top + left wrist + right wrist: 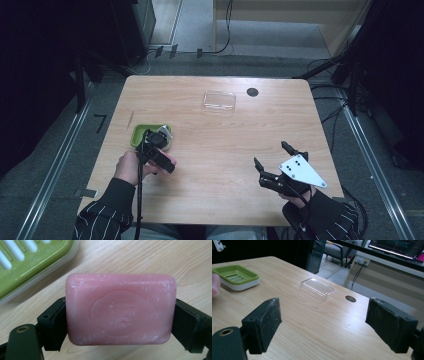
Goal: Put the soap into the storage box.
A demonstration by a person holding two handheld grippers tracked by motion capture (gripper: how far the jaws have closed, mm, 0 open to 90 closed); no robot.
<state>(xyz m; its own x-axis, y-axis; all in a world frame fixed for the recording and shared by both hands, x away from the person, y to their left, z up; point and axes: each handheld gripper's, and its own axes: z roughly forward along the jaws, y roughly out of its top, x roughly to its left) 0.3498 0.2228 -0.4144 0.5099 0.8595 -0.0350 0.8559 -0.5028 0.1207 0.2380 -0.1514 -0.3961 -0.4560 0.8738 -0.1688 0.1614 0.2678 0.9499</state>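
One pink bar of soap [121, 309] sits clamped between the two jaws of the left gripper [120, 325], gripped at its short ends, just above the wooden table [215, 150]. In the left gripper view, one green soap dish [27, 262] with a white base lies at about ten o'clock from the bar, close by but not touching. In the high view the left gripper [159, 145] hangs over the dish's [137, 136] near edge, at the table's nine o'clock side. One clear plastic lid [219, 100] lies toward twelve o'clock, with one dark round hole [252, 92] just beside it. The right gripper [272, 162], at four o'clock, has its jaws spread wide and holds nothing.
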